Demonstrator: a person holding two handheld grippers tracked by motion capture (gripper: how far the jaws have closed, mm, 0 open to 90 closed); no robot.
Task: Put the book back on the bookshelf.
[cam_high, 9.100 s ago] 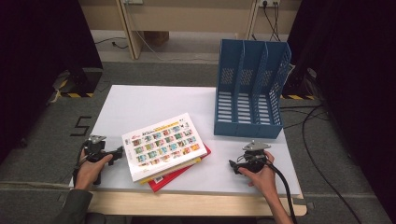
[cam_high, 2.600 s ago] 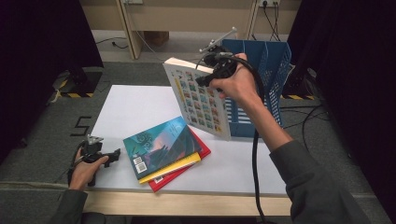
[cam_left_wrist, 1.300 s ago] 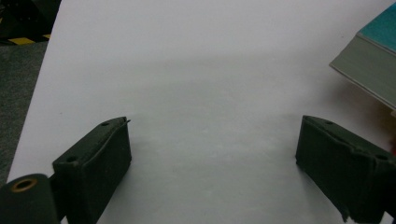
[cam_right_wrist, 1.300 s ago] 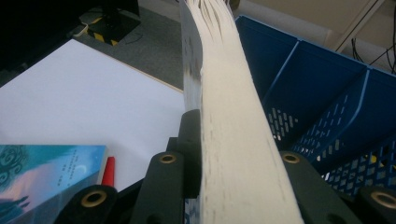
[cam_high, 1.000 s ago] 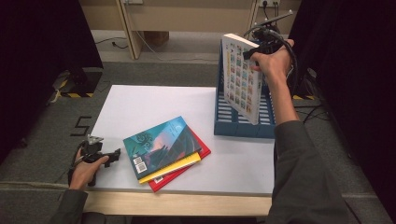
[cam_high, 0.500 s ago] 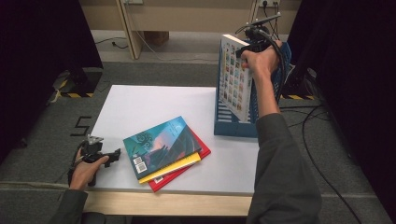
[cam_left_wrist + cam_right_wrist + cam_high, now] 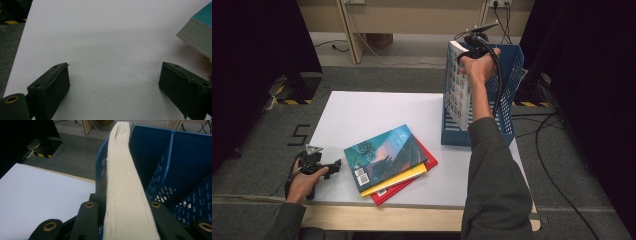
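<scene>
My right gripper (image 7: 472,42) is shut on the top edge of a picture book (image 7: 457,90) with a cover of many small coloured pictures. The book stands upright, its lower part inside the leftmost compartment of the blue file rack (image 7: 507,85). In the right gripper view the book's cream page edge (image 7: 123,195) runs between the jaws of the right gripper (image 7: 122,220), close to the rack's left wall (image 7: 102,167). My left gripper (image 7: 324,167) rests open on the table's front left. In its own view, the left gripper (image 7: 112,85) has only bare table between its jaws.
A stack of three books lies on the white table (image 7: 362,110), a teal book (image 7: 384,155) on top of a yellow and a red one. The teal book's corner (image 7: 200,32) lies just right of the left gripper. Cables trail on the floor beyond the rack.
The right gripper has carried the picture book a little left and down, lowering it into the rack's leftmost compartment. The left gripper has stayed where it was.
</scene>
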